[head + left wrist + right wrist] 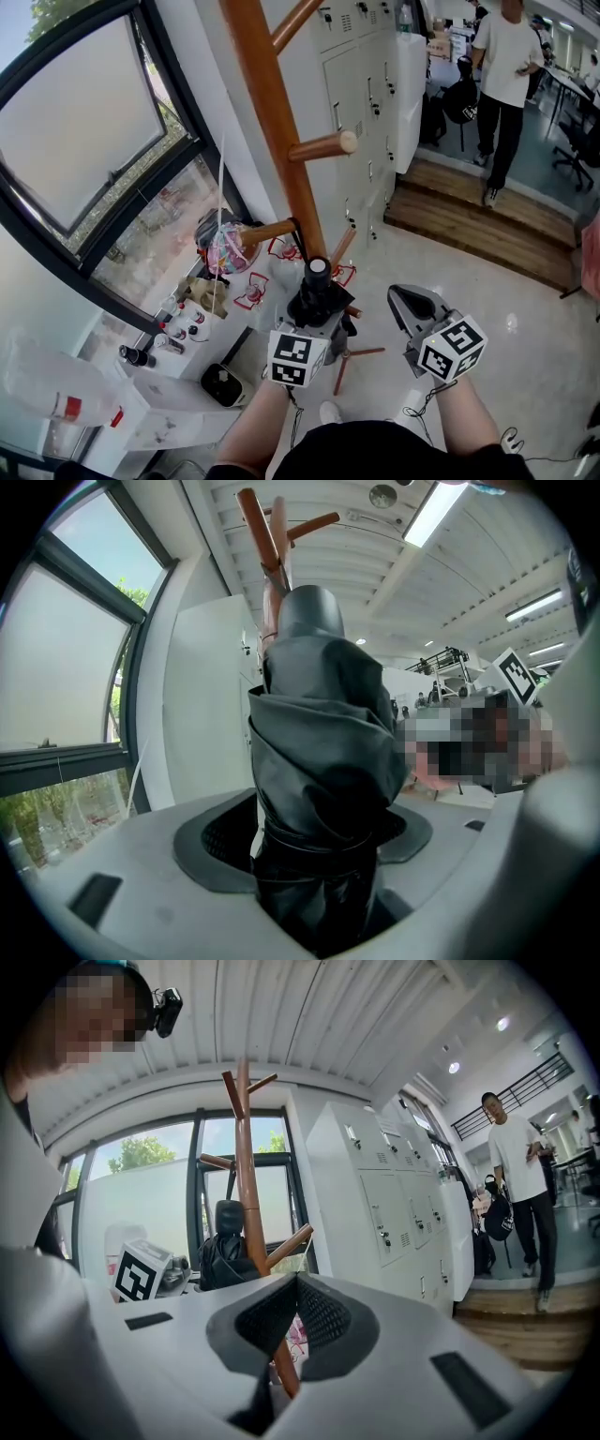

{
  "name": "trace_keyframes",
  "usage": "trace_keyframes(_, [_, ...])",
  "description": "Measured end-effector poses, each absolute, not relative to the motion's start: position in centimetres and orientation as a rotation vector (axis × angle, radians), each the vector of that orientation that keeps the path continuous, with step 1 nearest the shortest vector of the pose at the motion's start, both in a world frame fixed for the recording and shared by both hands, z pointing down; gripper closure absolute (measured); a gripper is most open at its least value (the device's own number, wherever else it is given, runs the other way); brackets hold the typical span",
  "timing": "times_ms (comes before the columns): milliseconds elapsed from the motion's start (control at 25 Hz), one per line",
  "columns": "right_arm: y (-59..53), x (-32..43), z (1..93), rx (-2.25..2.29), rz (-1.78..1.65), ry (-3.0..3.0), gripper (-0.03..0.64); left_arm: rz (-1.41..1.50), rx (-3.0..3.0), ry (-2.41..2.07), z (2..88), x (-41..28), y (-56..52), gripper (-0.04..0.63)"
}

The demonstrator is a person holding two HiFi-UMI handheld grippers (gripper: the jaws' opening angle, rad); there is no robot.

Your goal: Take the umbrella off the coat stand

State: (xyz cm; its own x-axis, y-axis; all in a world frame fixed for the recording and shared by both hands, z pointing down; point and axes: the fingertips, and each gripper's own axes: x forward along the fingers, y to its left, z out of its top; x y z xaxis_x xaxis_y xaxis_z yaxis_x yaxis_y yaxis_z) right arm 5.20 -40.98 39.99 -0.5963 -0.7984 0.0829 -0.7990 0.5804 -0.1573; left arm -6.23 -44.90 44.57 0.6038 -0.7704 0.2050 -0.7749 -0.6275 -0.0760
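Left gripper point(318, 317) is clenched on the umbrella point(323, 752), its pads pressed into the folded black fabric just below the closing strap, and the umbrella's rounded end stands up out of the jaws. In the head view the umbrella sits close against the pole of the coat stand point(272, 103), touching it or nearly so, just under the lower peg point(265, 232). A thin dark loop point(296, 228) shows where that peg meets the pole. It may be the umbrella's cord, though I cannot tell for certain.

If it is, the umbrella is not free yet, and that is the chief hazard. A pull straight away from the pole would tighten the loop on the peg and could drag or tip the whole stand, so the loop would need to slide out over the peg's tip first. The fabric looks slick and bunched, so a hard tug could also let the umbrella slip through the jaws. Lifting it high risks knocking the longer peg point(323, 146) above.

Right gripper point(294, 1283) is closed on nothing and hangs well apart to the right, so nothing steadies the pole. A colourful bundle point(223, 249) at the tip of the same lower peg could be swept off and fall among the small bottles point(176, 330) on the white ledge point(169, 403) by the window.
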Motion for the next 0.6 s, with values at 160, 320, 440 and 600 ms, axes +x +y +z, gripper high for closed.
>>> trace_keyframes(160, [-41.0, 5.4, 40.1, 1.401, 0.281, -2.792, 0.563, 0.347, 2.802, -1.358, 44.6, -6.1, -44.6, 0.322])
trace_keyframes(320, [-40.8, 5.5, 39.9, 1.388, 0.273, -2.799, 0.563, 0.337, 2.788, -1.364, 44.3, -6.4, -44.4, 0.325])
trace_keyframes(440, [-40.6, 5.5, 39.7, 1.373, 0.268, -2.808, 0.563, 0.314, 2.764, -1.374, 44.0, -6.7, -44.3, 0.328])
trace_keyframes(600, [-40.5, 5.6, 39.3, 1.356, 0.261, -2.819, 0.563, 0.303, 2.741, -1.408, 43.2, -7.0, -44.1, 0.333])
